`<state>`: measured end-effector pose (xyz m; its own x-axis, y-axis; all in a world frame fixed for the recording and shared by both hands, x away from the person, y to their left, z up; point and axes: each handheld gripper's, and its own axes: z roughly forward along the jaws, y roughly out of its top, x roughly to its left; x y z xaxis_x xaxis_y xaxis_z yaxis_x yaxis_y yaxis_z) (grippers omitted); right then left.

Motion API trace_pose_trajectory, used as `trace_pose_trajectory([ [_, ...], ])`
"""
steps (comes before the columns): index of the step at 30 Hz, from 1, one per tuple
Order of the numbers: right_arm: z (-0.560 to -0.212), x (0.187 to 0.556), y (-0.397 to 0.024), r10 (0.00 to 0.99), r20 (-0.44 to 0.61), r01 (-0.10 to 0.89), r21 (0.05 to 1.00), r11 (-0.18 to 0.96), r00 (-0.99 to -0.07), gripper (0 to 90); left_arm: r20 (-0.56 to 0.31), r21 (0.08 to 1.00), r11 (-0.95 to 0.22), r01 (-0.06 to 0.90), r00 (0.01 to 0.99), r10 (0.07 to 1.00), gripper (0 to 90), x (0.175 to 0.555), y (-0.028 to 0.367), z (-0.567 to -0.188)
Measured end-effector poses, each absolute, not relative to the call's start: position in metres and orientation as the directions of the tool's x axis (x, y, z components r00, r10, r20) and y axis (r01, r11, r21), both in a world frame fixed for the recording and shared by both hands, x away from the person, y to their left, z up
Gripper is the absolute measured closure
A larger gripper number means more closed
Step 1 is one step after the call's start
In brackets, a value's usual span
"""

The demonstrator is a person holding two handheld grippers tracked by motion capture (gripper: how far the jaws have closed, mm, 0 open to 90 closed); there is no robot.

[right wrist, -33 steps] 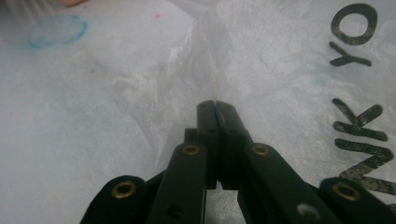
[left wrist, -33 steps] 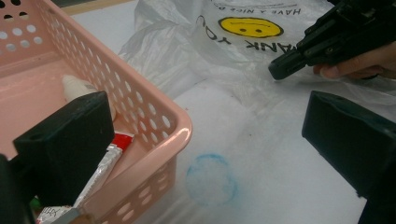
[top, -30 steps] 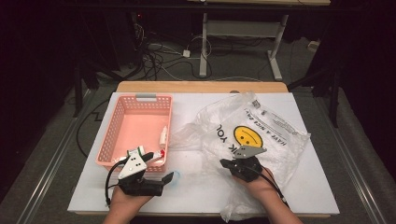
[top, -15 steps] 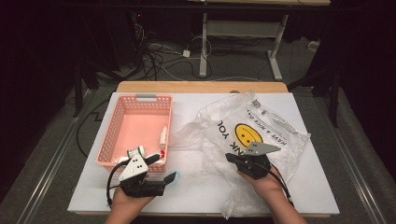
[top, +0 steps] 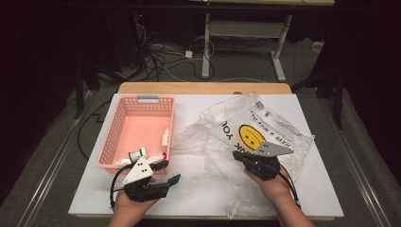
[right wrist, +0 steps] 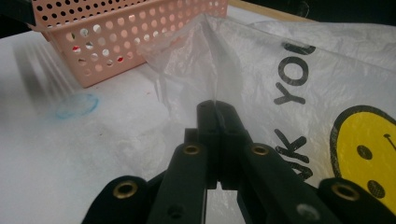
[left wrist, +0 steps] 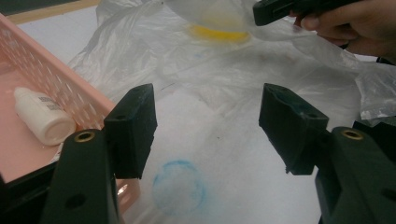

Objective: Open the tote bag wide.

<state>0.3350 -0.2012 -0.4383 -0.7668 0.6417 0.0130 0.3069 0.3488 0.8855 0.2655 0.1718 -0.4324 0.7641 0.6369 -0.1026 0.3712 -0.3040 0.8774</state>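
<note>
My right gripper [right wrist: 218, 109] is pinching a fold of the clear plastic bag [right wrist: 299, 60], jaws pressing together on the film. The pink basket [right wrist: 116, 37] is sitting beyond the bag's lifted fold, with a blue ring mark [right wrist: 77, 105] lying just before the basket.

The high view looks forward and down from above the person's side onto the whole white table [top: 198, 198]. Each gripper view sits low and close behind its own black jaws; both share the crinkled clear plastic bag with a yellow smiley [left wrist: 219, 60] [right wrist: 327, 84] and the perforated pink plastic basket [left wrist: 51, 84] [right wrist: 121, 42].
</note>
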Motion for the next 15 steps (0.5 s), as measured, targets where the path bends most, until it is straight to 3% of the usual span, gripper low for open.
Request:
trace_pose_trajectory([
  [7, -0.426, 0.330, -0.207, 0.646, -0.006, 0.264, 0.910, 0.320, -0.763, 90.0, -0.100, 0.881, -0.291, 0.373, 0.749, 0.655, 30.1, 0.267, 0.176, -0.433],
  [15, -0.410, 0.329, -0.217, 0.659, 0.003, 0.241, 0.932, 0.271, -0.752, 90.0, -0.092, 0.881, -0.285, 0.378, 0.728, 0.679, 16.7, 0.268, 0.177, -0.433],
])
